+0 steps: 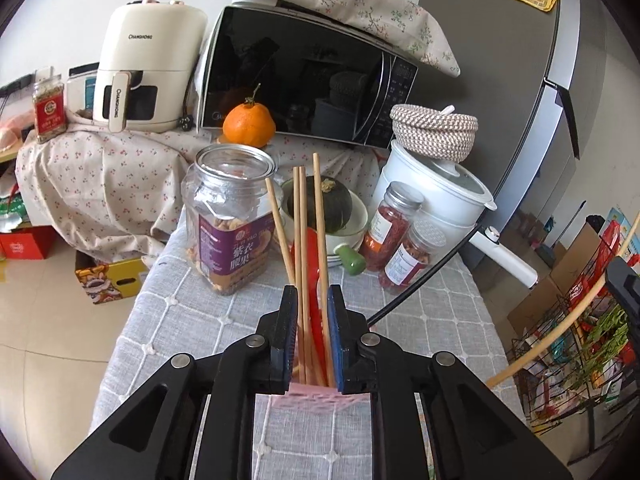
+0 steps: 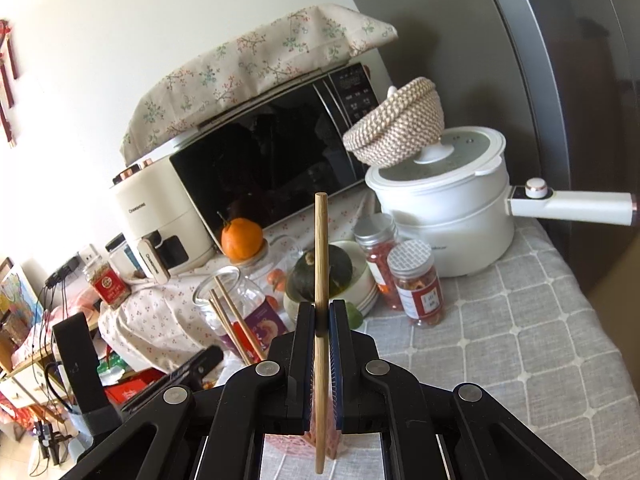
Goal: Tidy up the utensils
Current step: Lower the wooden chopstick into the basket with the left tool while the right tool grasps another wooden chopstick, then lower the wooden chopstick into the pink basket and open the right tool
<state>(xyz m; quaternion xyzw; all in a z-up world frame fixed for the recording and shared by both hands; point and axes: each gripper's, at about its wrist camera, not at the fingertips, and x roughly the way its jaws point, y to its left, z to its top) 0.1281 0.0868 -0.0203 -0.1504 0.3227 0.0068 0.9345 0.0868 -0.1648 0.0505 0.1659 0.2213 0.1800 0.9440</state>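
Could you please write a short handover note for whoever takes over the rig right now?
Left gripper: jaws shut on the pink holder, steadying it on the table.
Right gripper: jaws shut on a single chopstick, held roughly upright above the holder.
Done: four chopsticks and a red utensil already stand in the holder.
Left: lower the held chopstick into the holder and release; no other loose utensils are visible.

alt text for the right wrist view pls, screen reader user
The right gripper has its jaws shut on a single wooden chopstick, held upright above a pink holder on the grey checked tablecloth. Behind stand jars, a white pot and a microwave.
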